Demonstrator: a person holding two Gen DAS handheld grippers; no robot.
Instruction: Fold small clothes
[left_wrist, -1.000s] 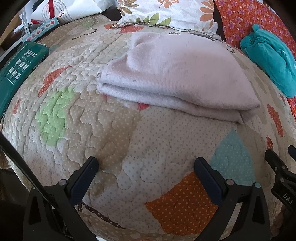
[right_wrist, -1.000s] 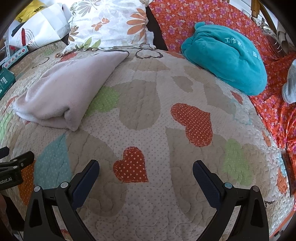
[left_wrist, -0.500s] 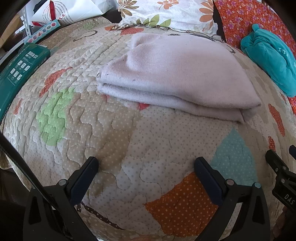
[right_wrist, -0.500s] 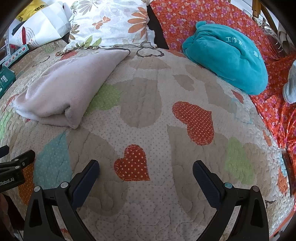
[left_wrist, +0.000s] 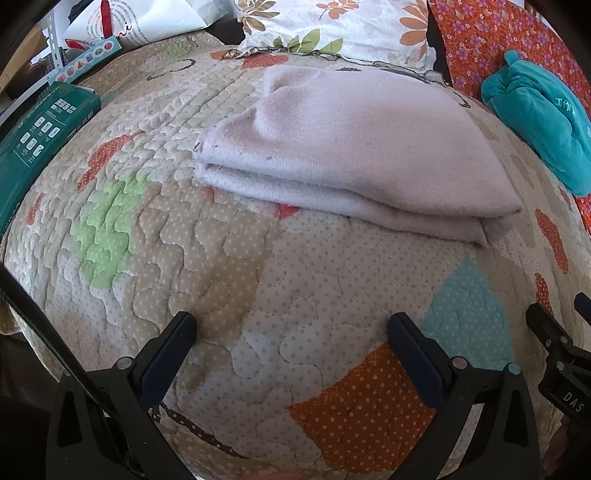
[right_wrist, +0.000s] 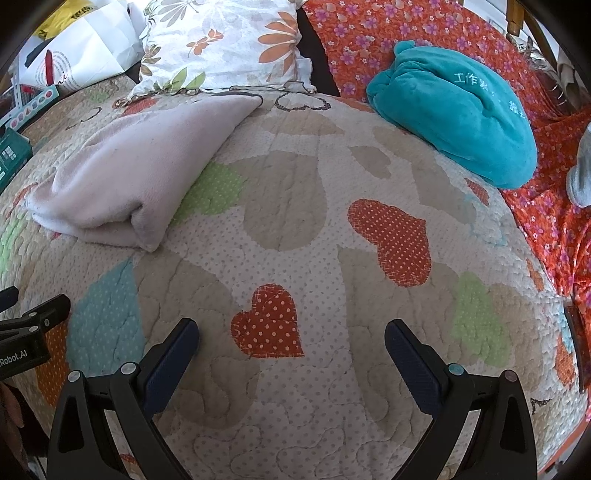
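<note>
A pale lilac garment (left_wrist: 354, 147) lies folded flat on the patchwork quilt (left_wrist: 229, 258), ahead of my left gripper (left_wrist: 291, 332). It also shows in the right wrist view (right_wrist: 140, 173), at the left. My left gripper is open and empty, hovering above the quilt well short of the garment's near folded edge. My right gripper (right_wrist: 291, 334) is open and empty above a red heart patch, to the right of the garment. The right gripper's body shows at the edge of the left wrist view (left_wrist: 557, 350).
A floral pillow (right_wrist: 221, 40) lies behind the garment. A teal bundle (right_wrist: 458, 114) sits at the back right on an orange flowered cloth (right_wrist: 546, 206). A green box (left_wrist: 33, 147) and a white bag (left_wrist: 136, 22) lie at the left.
Both grippers have drifted slightly; the garment sits a touch lower in each view. Nothing was taken hold of or let go.
</note>
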